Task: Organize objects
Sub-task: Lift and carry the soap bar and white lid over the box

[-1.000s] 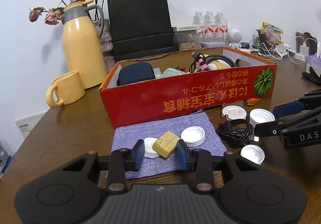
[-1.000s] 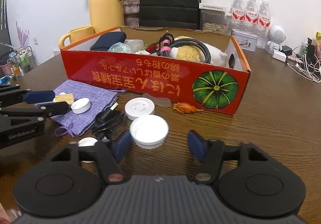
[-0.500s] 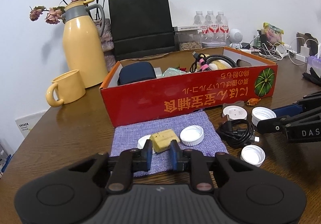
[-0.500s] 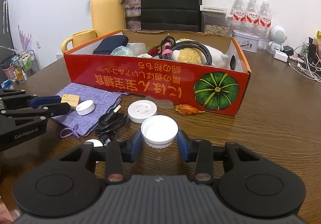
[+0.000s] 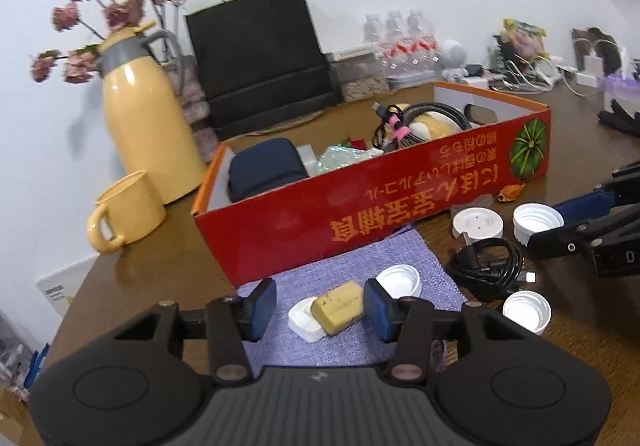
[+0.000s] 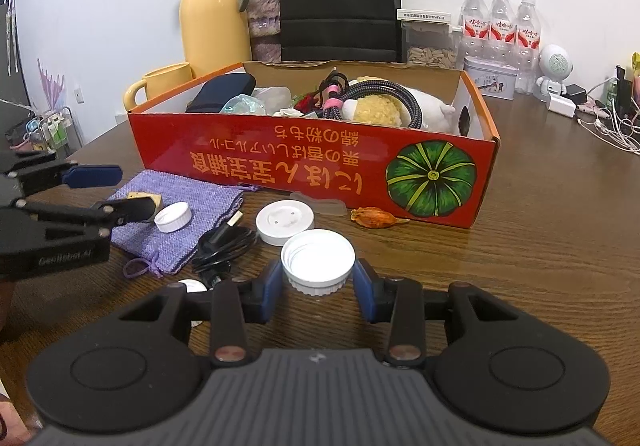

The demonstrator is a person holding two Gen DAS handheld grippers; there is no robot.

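Since half a second ago the left gripper (image 5: 320, 308) has spread its blue pads wide, letting go of the yellow block (image 5: 339, 306), which now leans on a white cap (image 5: 305, 320) with its right end at or just off the right pad and a clear gap to the left pad. Both lie on the purple pouch (image 5: 348, 274) at 12 o'clock from that gripper, in front of the red box (image 5: 360, 206); a second white cap (image 5: 399, 280) sits at 1 o'clock. Farther right on the counter (image 6: 540, 246) lie the coiled black cable (image 5: 486, 266) and a flat white disc (image 6: 285, 223). The right gripper (image 6: 318, 286) is closed snugly on the large white lid (image 6: 318, 260) (open side up), which sits at its 12 o'clock, both pads touching its rim.
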